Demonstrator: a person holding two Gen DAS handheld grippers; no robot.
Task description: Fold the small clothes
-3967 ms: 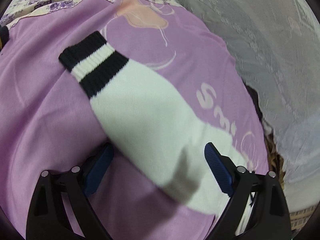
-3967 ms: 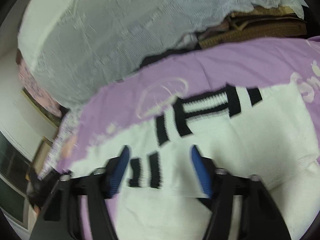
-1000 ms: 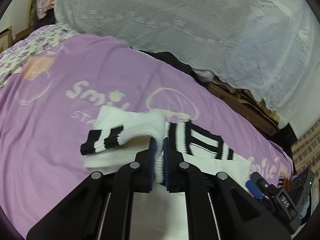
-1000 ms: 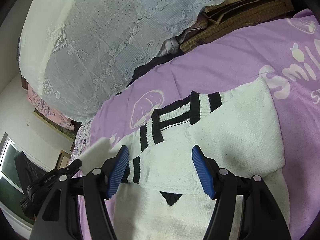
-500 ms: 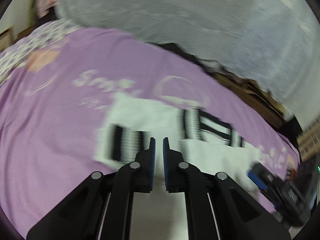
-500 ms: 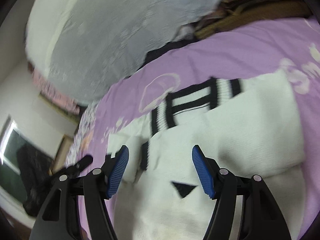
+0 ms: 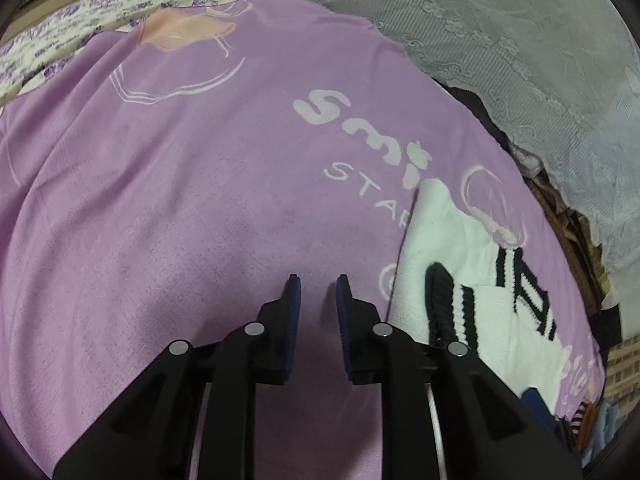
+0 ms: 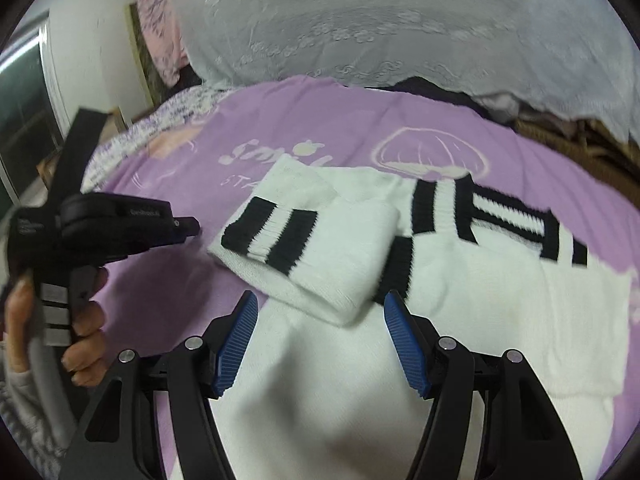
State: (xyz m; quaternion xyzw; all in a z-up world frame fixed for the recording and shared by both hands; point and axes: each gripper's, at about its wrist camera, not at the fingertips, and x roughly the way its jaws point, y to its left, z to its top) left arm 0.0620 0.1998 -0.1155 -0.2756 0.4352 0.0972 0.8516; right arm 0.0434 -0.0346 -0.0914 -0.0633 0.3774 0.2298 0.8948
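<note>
White sweater (image 7: 448, 248) lies right of left gripper (image 7: 318, 304) on purple bedspread (image 7: 180, 200), fingers just parting, empty, sleeve released; right view: sleeve (image 8: 316, 240) folded across sweater, right gripper (image 8: 320, 328) wide, empty, poised above.

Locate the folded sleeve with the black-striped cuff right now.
In the right wrist view the folded sleeve lies across the white sweater on the purple blanket, just ahead of the open right gripper, left of the striped collar.
</note>
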